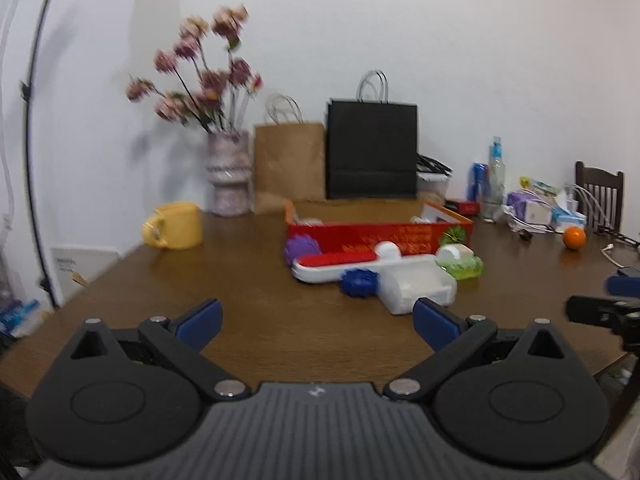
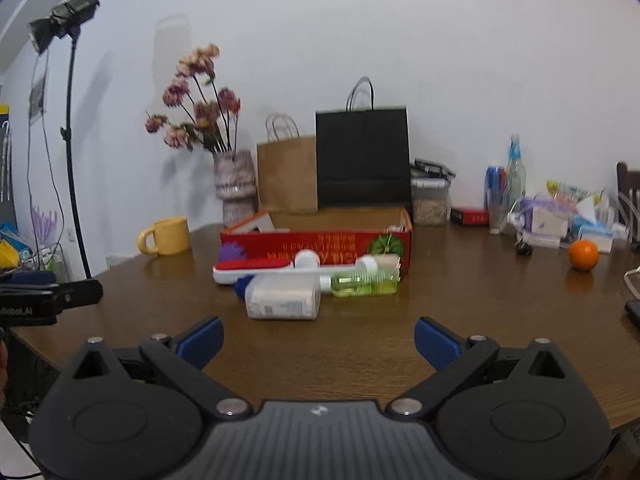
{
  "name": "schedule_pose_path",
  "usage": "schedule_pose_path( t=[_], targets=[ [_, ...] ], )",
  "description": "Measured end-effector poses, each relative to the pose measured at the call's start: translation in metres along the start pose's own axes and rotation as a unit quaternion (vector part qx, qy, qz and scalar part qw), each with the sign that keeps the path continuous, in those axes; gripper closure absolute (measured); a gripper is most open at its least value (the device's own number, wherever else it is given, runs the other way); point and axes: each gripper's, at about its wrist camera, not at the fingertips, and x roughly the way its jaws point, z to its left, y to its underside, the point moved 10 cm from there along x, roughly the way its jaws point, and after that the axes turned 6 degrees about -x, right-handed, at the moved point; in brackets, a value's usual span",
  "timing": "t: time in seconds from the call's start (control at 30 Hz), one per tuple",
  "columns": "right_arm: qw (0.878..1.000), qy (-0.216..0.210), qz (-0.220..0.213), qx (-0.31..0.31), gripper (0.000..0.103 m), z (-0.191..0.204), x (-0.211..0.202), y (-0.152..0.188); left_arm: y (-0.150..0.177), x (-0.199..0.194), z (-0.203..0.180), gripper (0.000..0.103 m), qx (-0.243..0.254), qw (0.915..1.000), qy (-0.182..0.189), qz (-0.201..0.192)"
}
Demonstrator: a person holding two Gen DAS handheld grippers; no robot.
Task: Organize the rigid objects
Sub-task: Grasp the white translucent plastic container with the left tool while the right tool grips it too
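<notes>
A red open box stands mid-table. In front of it lie a red-and-white brush-like tool, a purple gear, a blue gear, a clear white plastic case and a green bottle with a white cap. My left gripper is open and empty, short of the pile. My right gripper is open and empty, just short of the case.
On the brown table are a yellow mug, a flower vase, a brown bag, a black bag, an orange and bottles and clutter at far right. A light stand is at left.
</notes>
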Motion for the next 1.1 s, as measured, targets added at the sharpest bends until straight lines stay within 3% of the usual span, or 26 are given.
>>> schedule_pose_path(
  t=[0.13, 0.23, 0.33, 0.4, 0.43, 0.57, 0.6, 0.7, 0.9, 1.1],
  targets=[
    [0.999, -0.011, 0.024, 0.028, 0.013, -0.007, 0.038, -0.002, 0.0, 0.043, -0.007, 0.001, -0.043, 0.9984, 0.028, 0.025],
    [0.997, -0.024, 0.035, 0.058, 0.019, -0.012, 0.069, -0.008, -0.002, 0.083, -0.015, 0.01, -0.071, 0.9956, 0.038, 0.047],
    [0.993, -0.042, 0.043, 0.102, 0.033, -0.015, 0.103, -0.013, -0.006, 0.124, -0.03, 0.022, -0.095, 0.9906, 0.064, 0.073],
    [0.989, -0.058, 0.052, 0.129, 0.048, -0.017, 0.127, -0.016, -0.007, 0.145, -0.036, 0.033, -0.111, 0.986, 0.08, 0.096],
    [0.987, -0.062, 0.055, 0.139, 0.051, -0.018, 0.137, -0.017, -0.007, 0.155, -0.039, 0.036, -0.12, 0.9833, 0.086, 0.107],
    [0.979, -0.072, 0.072, 0.175, 0.066, -0.025, 0.177, -0.018, 0.001, 0.187, -0.046, 0.067, -0.14, 0.9724, 0.109, 0.151],
    [0.978, -0.076, 0.079, 0.179, 0.071, -0.025, 0.185, -0.017, 0.003, 0.193, -0.047, 0.069, -0.148, 0.9689, 0.117, 0.159],
    [0.97, -0.111, 0.091, 0.195, 0.076, -0.017, 0.199, -0.011, 0.006, 0.198, -0.05, 0.07, -0.175, 0.9591, 0.143, 0.17],
    [0.971, -0.113, 0.095, 0.186, 0.081, -0.011, 0.194, -0.013, 0.004, 0.186, -0.056, 0.075, -0.153, 0.9686, 0.127, 0.149],
    [0.98, -0.101, 0.062, 0.157, 0.081, 0.007, 0.129, -0.007, 0.01, 0.124, -0.061, 0.075, -0.139, 0.9737, 0.133, 0.121]
  ],
)
